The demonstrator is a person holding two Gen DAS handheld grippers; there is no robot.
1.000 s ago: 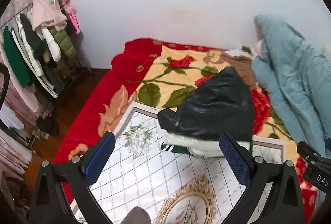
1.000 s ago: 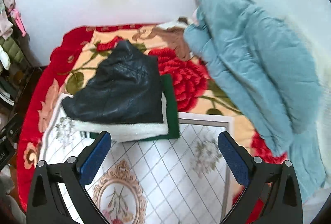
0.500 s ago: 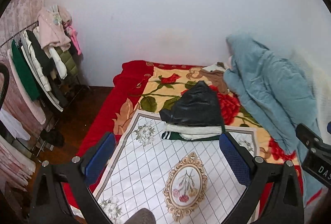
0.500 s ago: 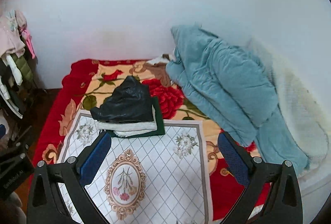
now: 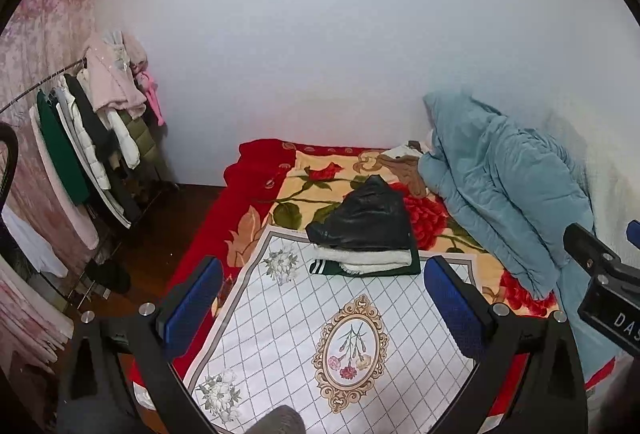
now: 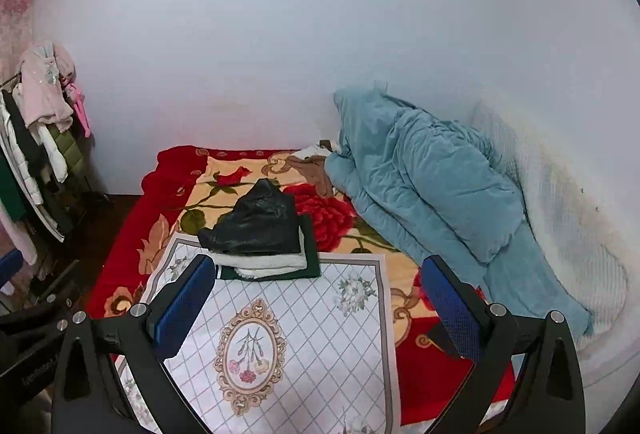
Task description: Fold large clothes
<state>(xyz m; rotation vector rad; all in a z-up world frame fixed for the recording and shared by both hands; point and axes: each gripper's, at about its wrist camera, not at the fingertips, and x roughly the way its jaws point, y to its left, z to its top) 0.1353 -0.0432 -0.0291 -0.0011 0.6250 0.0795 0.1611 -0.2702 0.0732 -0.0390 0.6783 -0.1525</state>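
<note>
Black jacket (image 5: pixel 364 218) atop folded stack (image 5: pixel 366 262)

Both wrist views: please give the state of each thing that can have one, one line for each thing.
left gripper: open, holding nothing.
right gripper: open, holding nothing.
black jacket: folded, top of the stack.
white garment: folded, under the jacket.
green garment: folded, bottom of the stack.
blue quilt: bunched against the wall.
white cloth: spread flat on the bed.

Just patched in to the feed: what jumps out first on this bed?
A stack of folded clothes, black leather garment on top, sits at the far edge of the white diamond-patterned cloth. To its right a crumpled teal quilt lies heaped against the wall. Both grippers, left and right, are open and empty.
</note>
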